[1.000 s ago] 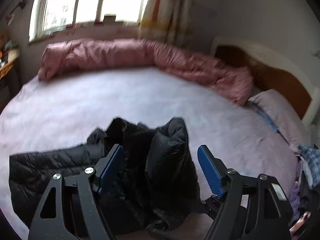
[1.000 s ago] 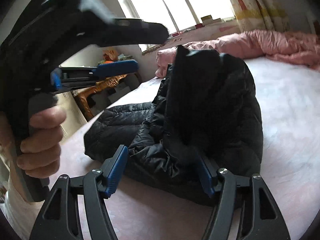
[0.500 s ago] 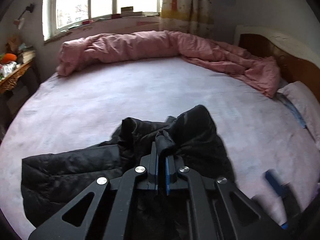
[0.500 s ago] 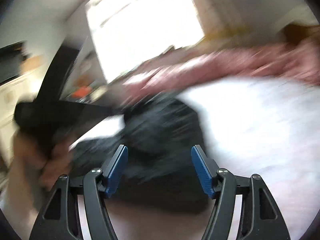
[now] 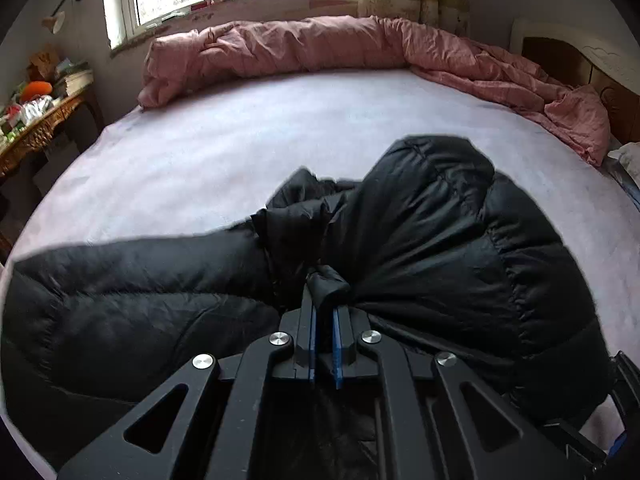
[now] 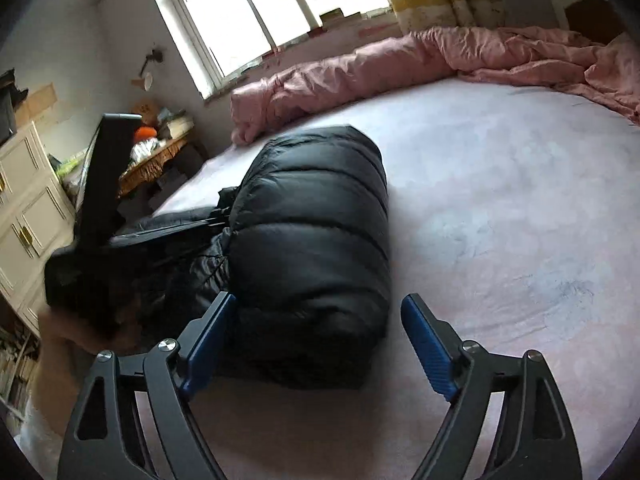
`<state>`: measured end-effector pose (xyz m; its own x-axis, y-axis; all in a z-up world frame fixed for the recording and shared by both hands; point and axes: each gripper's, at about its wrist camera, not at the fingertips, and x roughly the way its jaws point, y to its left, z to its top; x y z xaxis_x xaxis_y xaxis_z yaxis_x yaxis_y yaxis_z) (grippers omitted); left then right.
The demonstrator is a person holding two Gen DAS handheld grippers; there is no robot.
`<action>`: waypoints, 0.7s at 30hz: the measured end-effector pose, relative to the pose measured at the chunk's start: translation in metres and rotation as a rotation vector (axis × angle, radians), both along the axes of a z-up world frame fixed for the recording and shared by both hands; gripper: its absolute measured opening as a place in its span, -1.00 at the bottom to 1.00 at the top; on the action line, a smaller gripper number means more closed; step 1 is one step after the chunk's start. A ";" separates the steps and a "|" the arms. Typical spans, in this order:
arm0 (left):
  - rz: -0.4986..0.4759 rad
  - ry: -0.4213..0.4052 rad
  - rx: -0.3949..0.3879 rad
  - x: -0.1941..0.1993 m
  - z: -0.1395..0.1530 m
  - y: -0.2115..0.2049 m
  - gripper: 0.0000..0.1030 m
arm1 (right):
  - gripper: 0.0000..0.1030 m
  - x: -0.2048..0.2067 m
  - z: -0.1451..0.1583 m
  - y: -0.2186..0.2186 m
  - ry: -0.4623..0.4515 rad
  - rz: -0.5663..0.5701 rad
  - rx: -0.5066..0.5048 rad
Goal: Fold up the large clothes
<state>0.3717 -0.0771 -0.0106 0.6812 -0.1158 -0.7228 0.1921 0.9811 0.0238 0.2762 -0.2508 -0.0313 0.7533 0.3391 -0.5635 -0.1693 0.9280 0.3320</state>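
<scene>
A black puffer jacket (image 5: 420, 248) lies bunched on the pale pink bed (image 5: 280, 132). My left gripper (image 5: 324, 312) is shut on a pinch of the jacket's fabric near its middle. In the right wrist view the jacket (image 6: 312, 232) shows as a folded, padded bundle. My right gripper (image 6: 320, 320) is open and empty, just in front of the bundle's near end, with its left finger (image 6: 208, 336) against the fabric. The left gripper's body (image 6: 104, 184) and the hand holding it show at the left of that view.
A rolled pink duvet (image 5: 320, 48) runs along the far side of the bed under the window. A wooden headboard (image 5: 580, 64) is at the right. A cluttered wooden side table (image 5: 36, 108) and white cabinet (image 6: 24, 208) stand left of the bed.
My left gripper closed on the jacket fabric and now holds it. My right gripper let go of the jacket, swung right and now sits open before the bundle.
</scene>
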 end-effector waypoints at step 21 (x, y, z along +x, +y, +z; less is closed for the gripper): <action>-0.013 -0.093 -0.041 -0.014 -0.009 0.006 -0.85 | 0.68 0.006 0.001 0.004 0.012 -0.002 -0.028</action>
<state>0.3574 -0.0716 -0.0199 0.7436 -0.1533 -0.6508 0.2039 0.9790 0.0023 0.2821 -0.2465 -0.0307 0.7472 0.3210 -0.5820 -0.1632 0.9374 0.3076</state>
